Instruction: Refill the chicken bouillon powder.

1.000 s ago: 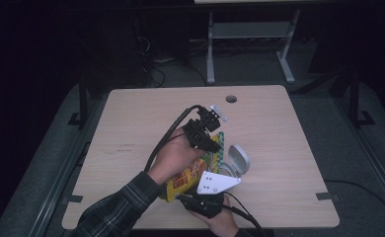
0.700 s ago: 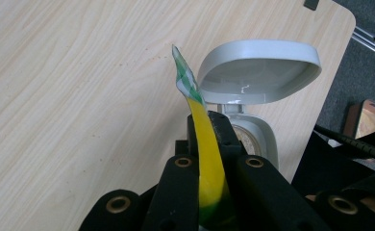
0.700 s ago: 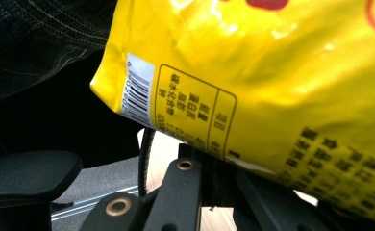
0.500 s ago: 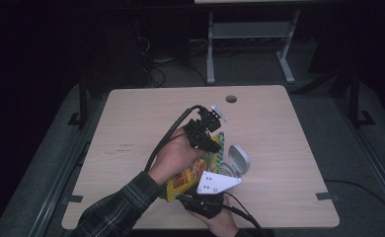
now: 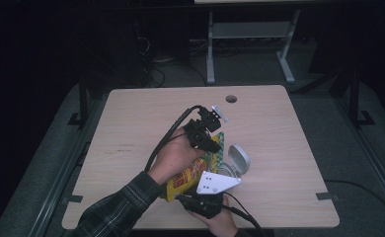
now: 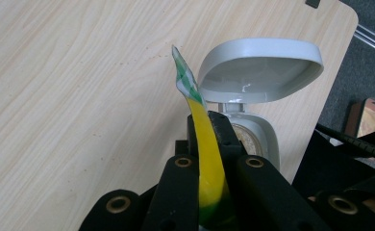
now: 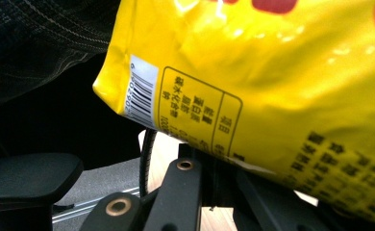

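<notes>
While we are pinching the bag over the table, left gripper on its top edge and right gripper on its bottom, it is risking slipping onto the scale.

yellow snack bag pinched beside grey scale.

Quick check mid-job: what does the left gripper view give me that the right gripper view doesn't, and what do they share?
Left gripper view: the left claw shut on the bag's thin green-checked top edge, and beyond it a grey scale with its tray tilted up, on the table.

Right gripper view: the bag's printed underside with a barcode, a plaid sleeve, and the right claw at its lower edge.

Both: the yellow bag.
</notes>
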`<state>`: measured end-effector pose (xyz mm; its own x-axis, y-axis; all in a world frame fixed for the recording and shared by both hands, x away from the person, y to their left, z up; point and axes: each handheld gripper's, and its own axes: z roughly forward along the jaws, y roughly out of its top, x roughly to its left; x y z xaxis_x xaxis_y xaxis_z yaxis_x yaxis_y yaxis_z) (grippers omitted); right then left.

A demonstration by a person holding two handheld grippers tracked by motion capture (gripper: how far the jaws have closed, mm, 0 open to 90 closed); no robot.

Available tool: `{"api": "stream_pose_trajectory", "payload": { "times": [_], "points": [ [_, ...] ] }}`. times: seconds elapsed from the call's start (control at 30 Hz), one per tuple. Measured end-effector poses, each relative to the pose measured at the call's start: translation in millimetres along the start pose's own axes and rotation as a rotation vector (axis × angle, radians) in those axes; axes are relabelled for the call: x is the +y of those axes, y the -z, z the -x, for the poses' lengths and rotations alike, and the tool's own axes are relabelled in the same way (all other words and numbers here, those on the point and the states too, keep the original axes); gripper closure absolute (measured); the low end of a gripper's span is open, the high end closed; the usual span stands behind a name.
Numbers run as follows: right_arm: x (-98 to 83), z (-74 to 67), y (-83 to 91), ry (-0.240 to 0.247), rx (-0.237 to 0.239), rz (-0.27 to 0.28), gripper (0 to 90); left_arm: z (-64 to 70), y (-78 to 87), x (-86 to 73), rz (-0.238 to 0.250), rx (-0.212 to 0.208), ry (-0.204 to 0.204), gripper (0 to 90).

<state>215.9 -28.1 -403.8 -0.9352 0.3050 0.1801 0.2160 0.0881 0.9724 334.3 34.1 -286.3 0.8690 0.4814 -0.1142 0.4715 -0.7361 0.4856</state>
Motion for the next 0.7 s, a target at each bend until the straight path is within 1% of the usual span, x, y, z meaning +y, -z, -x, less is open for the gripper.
{"api": "stream_pose_trajectory", "payload": {
  "times": [0.3, 0.7],
  "points": [
    [0.1, -0.7, -0.6, -0.011, 0.004, 0.005, 90.0, 0.3, -0.2, 0.1, -0.007, 0.002, -0.004, 89.7],
    [-0.2, -0.5, -0.4, -0.005, 0.005, 0.002, 90.0, 0.4, -0.1, -0.3, 0.002, 0.002, -0.001, 89.7]
  ]
}}
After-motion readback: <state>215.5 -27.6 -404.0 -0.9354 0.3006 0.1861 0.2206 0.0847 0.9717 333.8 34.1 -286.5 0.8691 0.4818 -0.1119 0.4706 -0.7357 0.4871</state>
